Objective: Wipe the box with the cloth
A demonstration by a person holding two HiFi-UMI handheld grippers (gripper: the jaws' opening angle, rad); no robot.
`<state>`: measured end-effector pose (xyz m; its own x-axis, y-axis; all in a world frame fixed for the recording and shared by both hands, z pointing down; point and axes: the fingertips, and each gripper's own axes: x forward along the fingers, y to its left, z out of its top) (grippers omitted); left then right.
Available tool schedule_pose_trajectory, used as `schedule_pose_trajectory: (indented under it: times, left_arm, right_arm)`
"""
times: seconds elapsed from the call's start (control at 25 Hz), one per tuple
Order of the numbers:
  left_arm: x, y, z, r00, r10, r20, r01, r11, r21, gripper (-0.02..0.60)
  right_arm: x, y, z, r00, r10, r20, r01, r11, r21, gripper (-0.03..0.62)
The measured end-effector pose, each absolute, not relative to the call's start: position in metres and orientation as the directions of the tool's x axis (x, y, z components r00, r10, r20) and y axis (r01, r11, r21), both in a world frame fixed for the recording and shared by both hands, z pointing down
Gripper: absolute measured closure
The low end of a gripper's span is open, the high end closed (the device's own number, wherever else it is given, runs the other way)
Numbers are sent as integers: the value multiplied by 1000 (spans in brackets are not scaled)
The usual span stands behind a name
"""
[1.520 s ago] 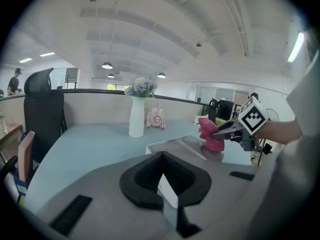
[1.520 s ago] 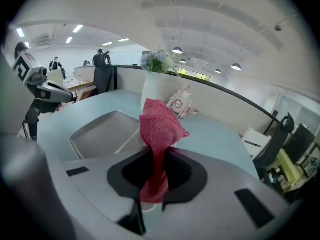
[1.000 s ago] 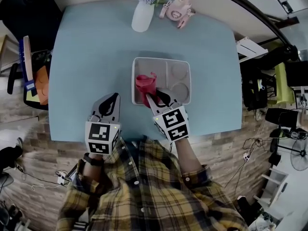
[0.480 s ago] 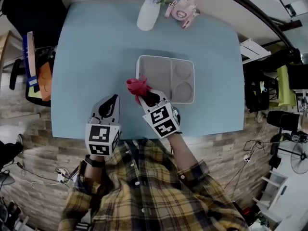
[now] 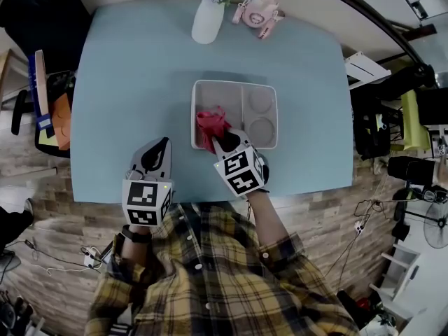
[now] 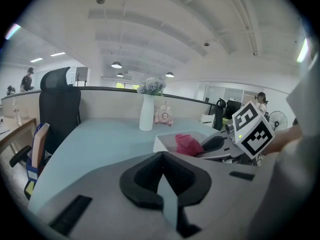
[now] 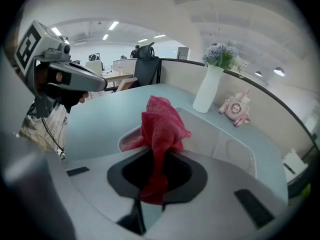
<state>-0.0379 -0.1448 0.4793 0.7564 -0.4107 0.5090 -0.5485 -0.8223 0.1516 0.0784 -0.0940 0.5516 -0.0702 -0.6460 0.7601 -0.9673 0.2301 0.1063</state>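
The box [image 5: 235,85] is a shallow white tray with compartments, in the middle of the pale blue table [image 5: 133,82]. A red cloth [image 5: 210,123] hangs bunched over the box's left compartment. My right gripper [image 5: 224,141] is shut on it, at the box's near edge. In the right gripper view the cloth [image 7: 161,125] rises from between the jaws of that gripper [image 7: 154,173], with the box [image 7: 227,146] behind. My left gripper [image 5: 163,145] rests shut and holds nothing, on the table left of the box. The left gripper view shows the cloth [image 6: 187,144] in the box [image 6: 164,140].
A white vase of flowers [image 5: 208,21] and a pink toy telephone [image 5: 257,14] stand at the table's far edge. A dark chair with books [image 5: 43,107] sits off the left side. Shelves and clutter [image 5: 392,124] lie to the right.
The right gripper swept the cloth left to the box's left rim, then brought it back over the left compartment. The left gripper has stayed put.
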Motion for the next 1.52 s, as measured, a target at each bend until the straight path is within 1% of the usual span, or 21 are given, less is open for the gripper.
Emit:
schedule_pose_trajectory:
  times: [0.24, 0.44, 0.72, 0.84, 1.24, 1.52]
  left_arm:
    - [-27, -146, 480, 764, -395, 511, -531, -834, 148, 589]
    - [-12, -144, 478, 779, -369, 506, -500, -854, 147, 589]
    - [5, -143, 476, 797, -342, 498, -465, -874, 144, 589]
    - [11, -143, 475, 802, -334, 496, -455, -879, 143, 589]
    - [28, -142, 477, 814, -302, 497, -421, -896, 145, 589]
    - [37, -136, 476, 817, -291, 499, -409, -901, 145, 588]
  right_arm:
    - [113, -77, 553, -6, -641, 768, -977, 167, 131, 531]
    - [139, -63, 551, 63, -632, 773, -972, 138, 192, 531]
    - [149, -57, 547, 73, -647, 759, -978, 104, 182, 531]
    - [160, -50, 545, 107, -652, 751, -980, 59, 191, 531]
    - [222, -8, 553, 222, -608, 763, -974, -95, 208, 531]
    - [235, 3, 550, 235, -625, 744, -972, -141, 189, 531]
